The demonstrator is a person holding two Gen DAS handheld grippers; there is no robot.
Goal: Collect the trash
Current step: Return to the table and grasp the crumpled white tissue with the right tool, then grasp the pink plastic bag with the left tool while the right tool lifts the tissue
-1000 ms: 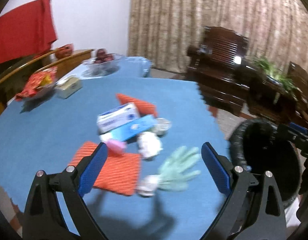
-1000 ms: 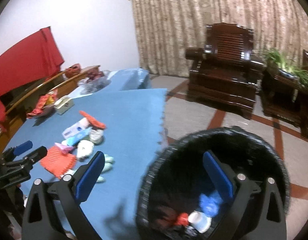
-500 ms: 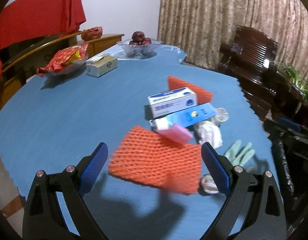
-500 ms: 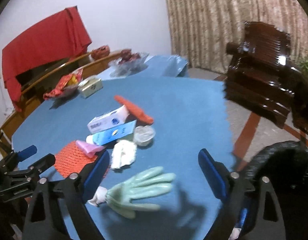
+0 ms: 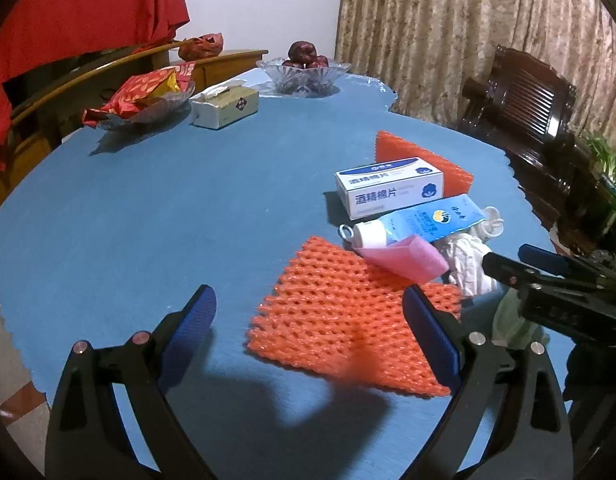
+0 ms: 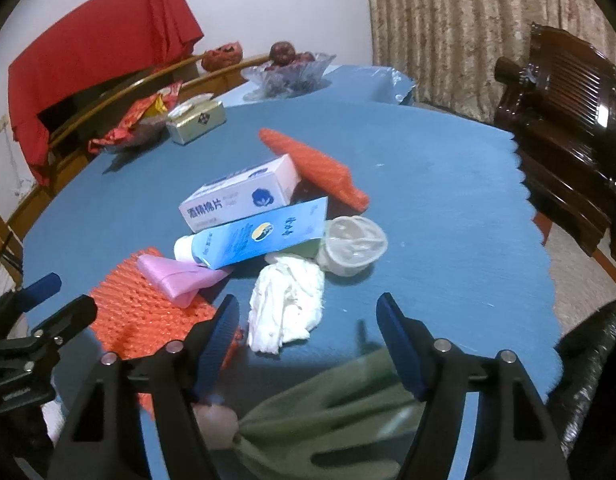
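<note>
Trash lies on the blue table [image 5: 148,216]: an orange foam net [image 5: 347,316], a pink wrapper [image 5: 403,256], a blue tube [image 5: 419,224], a white-and-blue box [image 5: 387,190], crumpled white tissue [image 6: 288,304], a clear plastic cup [image 6: 353,244], a second orange net [image 6: 311,164] and a pale green glove [image 6: 327,416]. My left gripper [image 5: 308,328] is open and empty, just above the near orange net. My right gripper [image 6: 308,340] is open and empty, directly over the glove, with the tissue just beyond its fingertips.
At the table's far side stand a tissue box [image 5: 224,108], a dish of red snack packets [image 5: 144,96] and a glass bowl of fruit [image 5: 304,68]. A dark wooden chair [image 6: 563,120] stands at right. The black trash bin's rim [image 6: 587,352] shows at lower right.
Both grippers have swung from the bin toward the trash pile and moved closer to the table. The right gripper now hangs over the green glove; the left faces the orange net.
</note>
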